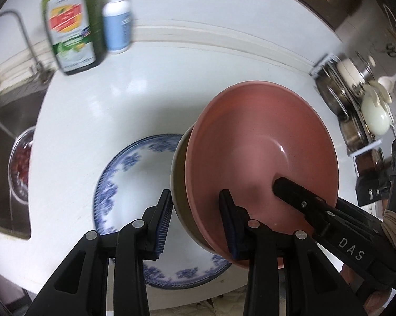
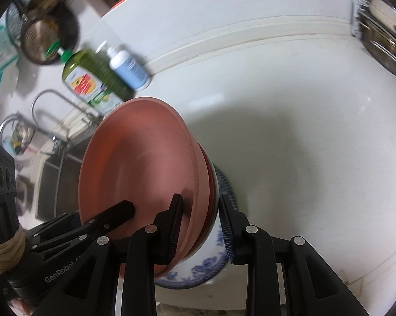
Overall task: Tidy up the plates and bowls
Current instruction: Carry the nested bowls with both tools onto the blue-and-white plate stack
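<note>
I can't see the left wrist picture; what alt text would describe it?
A pink bowl, tilted, sits between the fingers of the left claw above a blue-patterned plate on a white counter; the right claw reaches into it.

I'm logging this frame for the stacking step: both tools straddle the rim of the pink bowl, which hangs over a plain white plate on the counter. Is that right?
One detail is wrong: the plate is not plain white. The left wrist view shows a blue floral pattern around its border. The rest holds: the left tool and right tool each straddle the rim of the pink bowl, above that plate on the counter.
</note>
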`<state>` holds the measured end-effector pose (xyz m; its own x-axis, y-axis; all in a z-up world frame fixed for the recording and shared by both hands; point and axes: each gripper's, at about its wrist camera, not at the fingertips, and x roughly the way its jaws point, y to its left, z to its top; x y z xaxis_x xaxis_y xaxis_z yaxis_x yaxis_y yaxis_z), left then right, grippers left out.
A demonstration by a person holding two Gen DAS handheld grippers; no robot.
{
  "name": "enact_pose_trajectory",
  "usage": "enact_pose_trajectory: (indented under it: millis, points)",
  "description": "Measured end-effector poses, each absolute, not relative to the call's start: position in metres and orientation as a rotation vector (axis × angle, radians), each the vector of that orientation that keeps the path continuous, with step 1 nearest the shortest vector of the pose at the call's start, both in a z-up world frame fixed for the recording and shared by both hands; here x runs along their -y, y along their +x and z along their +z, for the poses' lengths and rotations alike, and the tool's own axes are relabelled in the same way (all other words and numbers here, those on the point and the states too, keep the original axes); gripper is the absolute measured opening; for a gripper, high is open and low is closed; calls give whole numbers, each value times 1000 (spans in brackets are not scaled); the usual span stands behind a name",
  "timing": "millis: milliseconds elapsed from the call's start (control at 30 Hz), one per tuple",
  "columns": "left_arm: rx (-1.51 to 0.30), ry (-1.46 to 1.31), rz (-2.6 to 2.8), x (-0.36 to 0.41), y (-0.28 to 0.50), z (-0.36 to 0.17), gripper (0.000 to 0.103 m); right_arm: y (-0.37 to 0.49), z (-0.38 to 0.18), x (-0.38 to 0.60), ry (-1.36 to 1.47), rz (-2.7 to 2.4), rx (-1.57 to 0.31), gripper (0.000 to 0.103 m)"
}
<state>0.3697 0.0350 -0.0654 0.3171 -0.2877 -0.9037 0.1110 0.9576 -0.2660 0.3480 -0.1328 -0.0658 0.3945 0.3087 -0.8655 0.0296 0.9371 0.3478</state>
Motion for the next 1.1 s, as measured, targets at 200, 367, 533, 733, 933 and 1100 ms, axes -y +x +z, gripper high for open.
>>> enact_pose_trajectory:
  millis: [200,367,533,733,933,1100]
  points:
    - [-1243,-203,-210,-66,359,-79,36,348,-78,108,296,228,-1194,30]
    - [-1265,-216,-187,-79,355,-92,36,348,-91,95,278,247,-1222,30]
    - [-1282,-218,-174,-85,353,-103,36,348,-99,88,258,246,-1241,30]
    - [-1305,-222,-181,-86,355,-114,36,351,-107,82,242,229,-1259,30]
    - [-1315,-209,-188,-85,356,-119,36,349,-111,80,222,226,-1269,30]
    - [-1323,-202,-191,-84,357,-122,36,347,-113,77,201,227,-1275,30]
